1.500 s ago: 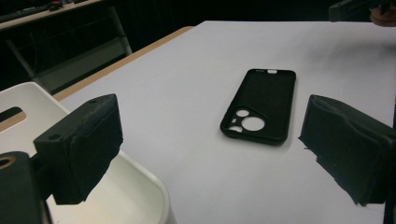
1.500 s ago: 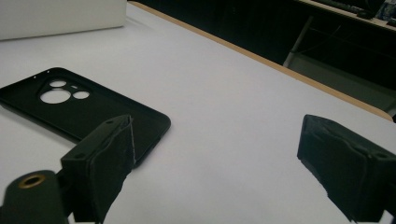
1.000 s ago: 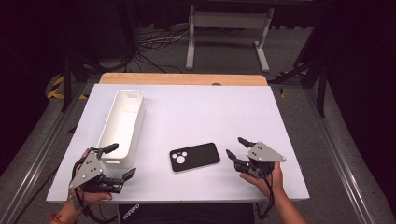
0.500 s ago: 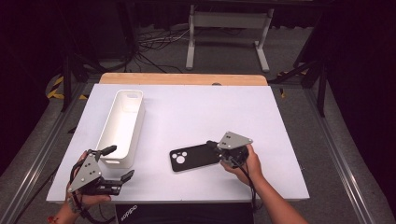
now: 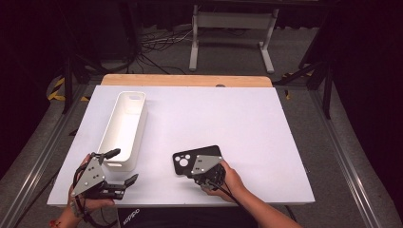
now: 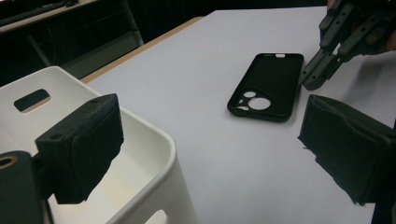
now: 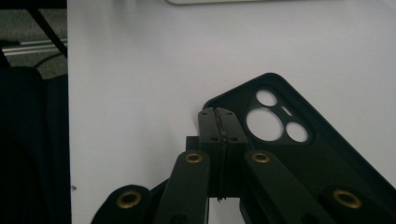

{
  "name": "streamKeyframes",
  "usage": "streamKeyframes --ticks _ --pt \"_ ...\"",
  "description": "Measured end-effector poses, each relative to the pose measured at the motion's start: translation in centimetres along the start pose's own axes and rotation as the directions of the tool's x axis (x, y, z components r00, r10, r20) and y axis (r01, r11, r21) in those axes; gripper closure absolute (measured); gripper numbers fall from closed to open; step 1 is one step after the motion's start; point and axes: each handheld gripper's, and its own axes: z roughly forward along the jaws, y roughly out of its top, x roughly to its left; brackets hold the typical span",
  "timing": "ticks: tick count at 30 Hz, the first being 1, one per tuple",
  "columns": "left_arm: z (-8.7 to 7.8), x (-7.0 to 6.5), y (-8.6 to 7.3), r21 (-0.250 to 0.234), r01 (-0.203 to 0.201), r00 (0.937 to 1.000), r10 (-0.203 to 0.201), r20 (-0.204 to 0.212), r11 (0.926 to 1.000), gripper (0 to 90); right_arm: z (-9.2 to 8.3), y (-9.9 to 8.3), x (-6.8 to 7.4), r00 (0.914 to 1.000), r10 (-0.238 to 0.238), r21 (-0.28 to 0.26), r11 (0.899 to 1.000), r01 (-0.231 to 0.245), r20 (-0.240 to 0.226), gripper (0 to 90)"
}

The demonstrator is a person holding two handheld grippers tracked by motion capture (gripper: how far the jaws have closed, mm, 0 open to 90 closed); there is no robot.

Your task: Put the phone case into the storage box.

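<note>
The right gripper [image 7: 219, 116], jaws pressed together with nothing between, sits over the black phone case's [image 5: 190, 158] near edge, close to the table's [image 5: 266, 128] front edge.

Left hand-held gripper [image 5: 119, 167]: black linkage jaws with foam pads, grey three-cornered plate. Right hand-held gripper [image 7: 219, 122]: brass-coloured pivot screws, black trailing cable.

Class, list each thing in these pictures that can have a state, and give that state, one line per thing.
Black phone case: lying flat on the table, camera cut-outs showing.
Long white plastic bin: upright, nothing seen inside.
Left gripper: open, holding nothing.
Right gripper: shut, tips at the case's edge.
White table: bears the case and the bin.
</note>
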Motion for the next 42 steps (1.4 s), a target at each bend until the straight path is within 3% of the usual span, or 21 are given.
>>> streamKeyframes --ticks 8,14,16,18,29,42 --pt "0.0 0.0 -0.1 0.012 -0.007 0.9999 0.007 0.01 0.9999 7.0 2.1 1.0 0.9 0.9955 -0.095 0.083 0.992 0.095 -0.008 90.0" --pt "0.1 0.0 -0.1 0.016 -0.013 0.9999 0.013 0.011 0.9998 7.0 3.2 1.2 0.5 0.9932 -0.116 0.106 0.988 0.114 0.011 90.0" --pt "0.1 0.0 -0.1 0.013 0.001 0.9999 -0.002 0.014 0.9999 7.0 3.7 1.4 0.3 0.9916 -0.129 0.126 0.984 0.126 0.013 90.0" --pt "0.2 -0.1 -0.1 0.011 -0.002 0.9999 0.001 0.016 0.9999 7.0 4.0 1.6 -0.1 0.9895 -0.139 0.136 0.982 0.133 0.038 90.0" --pt "0.0 -0.2 0.0 0.005 0.001 0.9998 -0.001 0.019 1.0 7.1 5.9 2.9 -2.5 0.9877 -0.128 0.164 0.98 0.112 0.09 90.0" --pt "0.0 -0.1 0.0 0.004 -0.003 0.9997 0.002 0.024 1.0 7.2 7.4 4.2 -4.3 0.9864 -0.12 0.21 0.973 0.095 0.112 90.0"
